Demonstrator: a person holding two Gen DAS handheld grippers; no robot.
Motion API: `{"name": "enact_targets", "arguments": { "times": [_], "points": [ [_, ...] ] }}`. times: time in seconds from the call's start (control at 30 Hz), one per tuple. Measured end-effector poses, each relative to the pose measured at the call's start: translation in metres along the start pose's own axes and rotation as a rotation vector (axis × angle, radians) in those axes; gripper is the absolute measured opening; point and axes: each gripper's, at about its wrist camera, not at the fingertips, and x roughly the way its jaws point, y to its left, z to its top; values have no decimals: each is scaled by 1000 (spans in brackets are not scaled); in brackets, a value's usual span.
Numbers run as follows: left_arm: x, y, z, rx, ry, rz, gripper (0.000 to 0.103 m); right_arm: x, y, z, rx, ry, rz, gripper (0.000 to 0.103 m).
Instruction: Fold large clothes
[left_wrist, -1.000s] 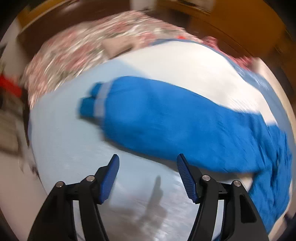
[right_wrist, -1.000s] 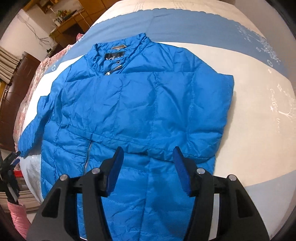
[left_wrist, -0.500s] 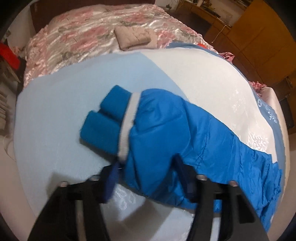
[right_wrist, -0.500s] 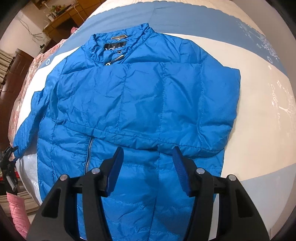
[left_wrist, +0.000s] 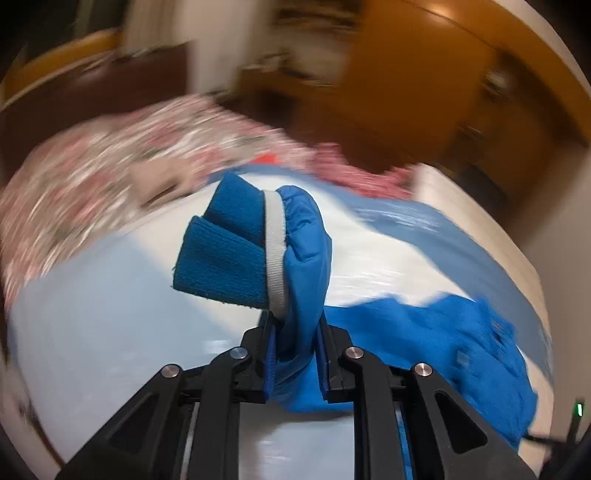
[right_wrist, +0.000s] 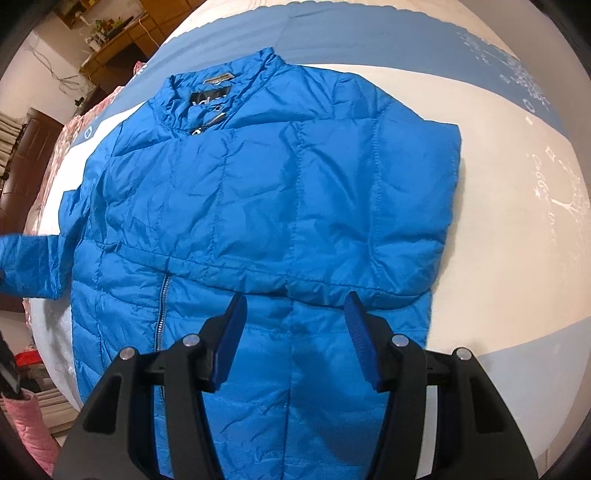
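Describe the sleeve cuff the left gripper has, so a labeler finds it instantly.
Start at the blue puffer jacket spread on the bed. Its sleeve rises out of the left gripper, shut on it. The cuff tops it: ribbed knit, not shiny quilting, behind a white band.

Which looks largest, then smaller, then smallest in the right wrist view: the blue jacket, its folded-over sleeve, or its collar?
As they look in this view only:
1. Blue jacket, which fills most of the frame.
2. Folded-over sleeve, lying across the chest.
3. Collar, clearly smallest, though it lies farthest from the camera, which shrinks it somewhat.
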Motion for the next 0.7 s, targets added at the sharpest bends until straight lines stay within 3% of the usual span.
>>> {"name": "enact_targets", "arguments": {
  "times": [0.2, 0.33, 0.43, 0.57, 0.63, 0.7],
  "points": [
    [2, -136, -14, 226, 18, -183, 17, -1, -11, -5, 12, -8, 19, 55],
    [26, -221, -41, 361, 85, -267, 17, -4, -19, -8, 23, -18, 26, 55],
    [52, -254, -64, 426, 143, -275, 17, -5, -23, -10, 21, -22, 29, 55],
    [96, -275, -91, 483, 277, -299, 19, -4, -23, -12, 13, -19, 30, 55],
    [114, -279, -99, 495, 355, -364, 21, -2, -21, -9, 9, -18, 37, 55],
    [118, -280, -109, 501, 412, -443, 31, -1, -16, -6, 1, -18, 50, 55]
  ]
}}
